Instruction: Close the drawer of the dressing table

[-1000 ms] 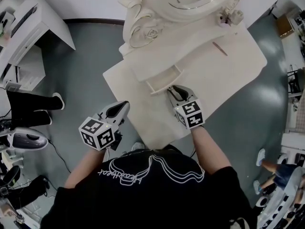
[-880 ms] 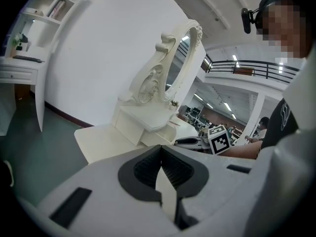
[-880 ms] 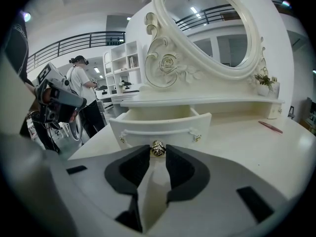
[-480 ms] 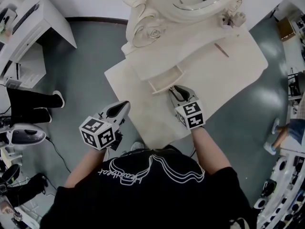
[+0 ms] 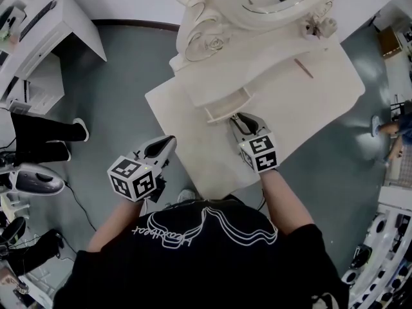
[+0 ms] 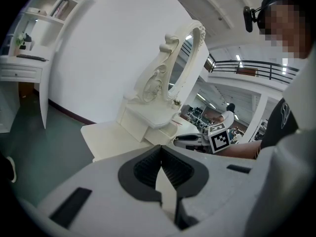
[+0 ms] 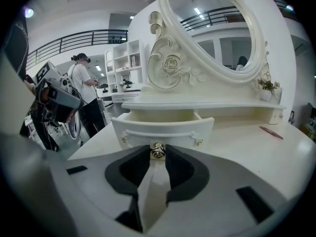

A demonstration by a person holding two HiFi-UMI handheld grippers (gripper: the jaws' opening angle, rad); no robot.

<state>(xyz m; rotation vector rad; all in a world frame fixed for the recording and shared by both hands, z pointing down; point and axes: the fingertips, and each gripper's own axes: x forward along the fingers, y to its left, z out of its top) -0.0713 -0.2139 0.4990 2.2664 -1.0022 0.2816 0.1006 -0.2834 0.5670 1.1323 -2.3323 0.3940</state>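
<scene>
The cream dressing table (image 5: 309, 102) carries an oval mirror (image 5: 270, 5) and has its small drawer (image 5: 228, 105) pulled out toward me. In the right gripper view the curved drawer front (image 7: 163, 127) fills the middle, its gold knob (image 7: 157, 151) sitting between my fingertips. My right gripper (image 5: 238, 116) is shut on that knob and rests low over the tabletop. Off the table's left corner my left gripper (image 5: 168, 141) hovers over the floor, its pads (image 6: 148, 167) meeting with nothing between them.
A thin red stick (image 5: 304, 68) lies on the tabletop near a small plant ornament (image 5: 315, 26). At the left stand a white desk (image 5: 45, 31) and a person's black-clad legs (image 5: 45, 140). Another person (image 5: 393, 127) is at the right edge.
Both grippers and the drawer hold their places. The head view has drifted slightly, and the person at the right edge has walked further up the frame.
</scene>
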